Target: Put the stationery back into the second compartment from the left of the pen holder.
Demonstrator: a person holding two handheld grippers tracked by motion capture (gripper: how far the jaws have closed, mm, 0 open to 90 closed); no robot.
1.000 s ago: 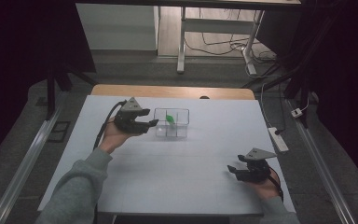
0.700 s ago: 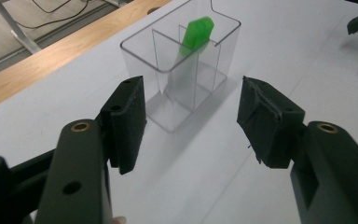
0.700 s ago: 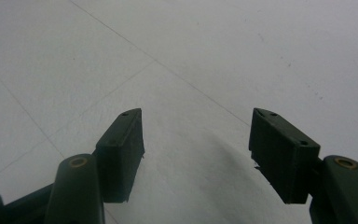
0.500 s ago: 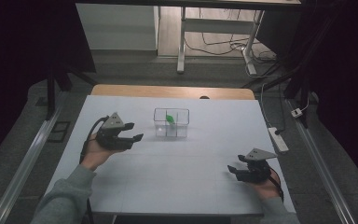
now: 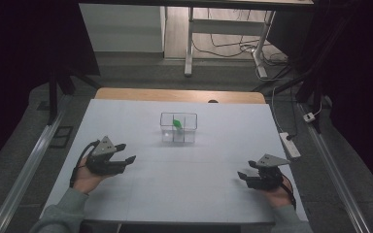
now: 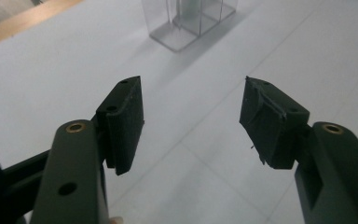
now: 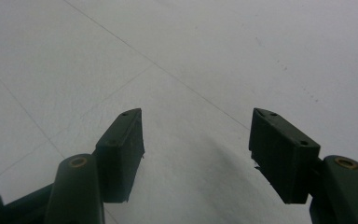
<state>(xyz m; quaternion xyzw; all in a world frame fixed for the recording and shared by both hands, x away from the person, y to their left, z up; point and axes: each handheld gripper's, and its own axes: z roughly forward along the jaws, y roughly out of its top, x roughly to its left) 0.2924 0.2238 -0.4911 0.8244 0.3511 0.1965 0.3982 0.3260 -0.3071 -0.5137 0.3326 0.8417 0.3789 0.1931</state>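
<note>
1. Since the earlier frames the left gripper [image 5: 125, 155] has pulled back from the clear box [image 5: 178, 127] toward the near-left part of the table [image 5: 199, 194], and dropped lower; right gripper [image 5: 243, 175] hasn't shifted.
2. L jaws — just been opening, now wide apart, nothing between the pads [image 6: 126, 121], only bare tabletop.
3. Clear box sits ahead of the L jaws, well apart, a bit left of their centre line in the left gripper view [image 6: 189, 23].
4. Green item [image 5: 177, 123] lies inside the box — which compartment, can't tell.
5. R jaws — wide open, nothing held; white table surface between and ahead of them [image 7: 196, 140].
6. 2 grippers well apart, box beyond and between them.
</note>
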